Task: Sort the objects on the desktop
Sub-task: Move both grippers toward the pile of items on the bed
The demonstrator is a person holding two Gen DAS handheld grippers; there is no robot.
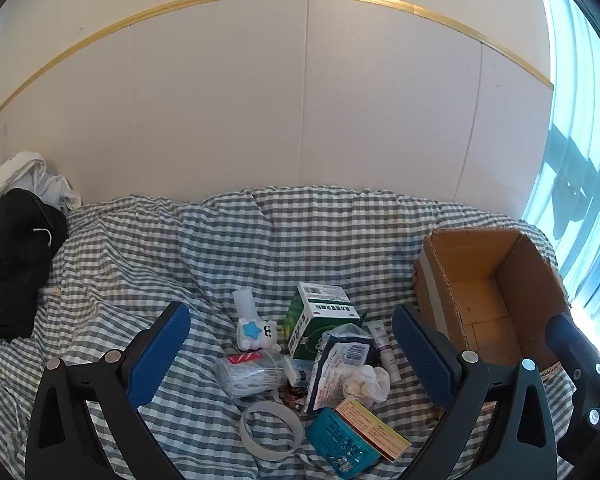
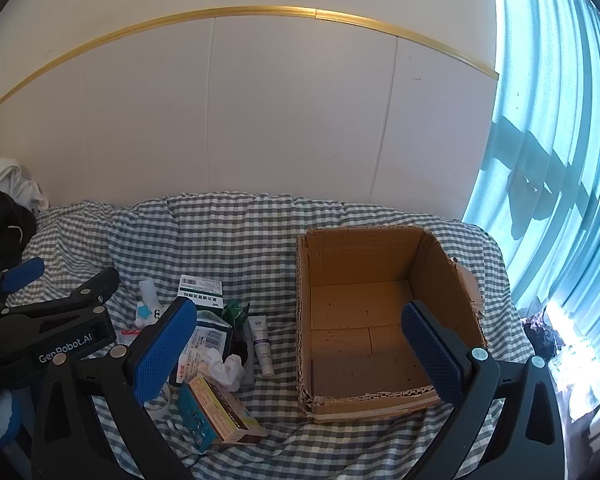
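Note:
A heap of small objects lies on the checked cloth (image 1: 160, 248): a green and white medicine box (image 1: 318, 318), a white toy with a blue star (image 1: 256, 334), a clear bag of cotton swabs (image 1: 252, 374), a tape ring (image 1: 271, 430), a teal blister pack (image 1: 342, 442) under an orange carton (image 1: 374, 426), and a white tube (image 1: 384, 346). My left gripper (image 1: 292, 354) hangs open above the heap, holding nothing. An empty cardboard box (image 2: 380, 320) stands to the right. My right gripper (image 2: 300, 354) is open over the box's front left wall, holding nothing.
Black and white clothes (image 1: 16, 256) are piled at the far left against the white wall. A teal curtain (image 2: 560, 160) hangs on the right beyond the box. The cloth is wrinkled, with bare stretches left of and behind the heap.

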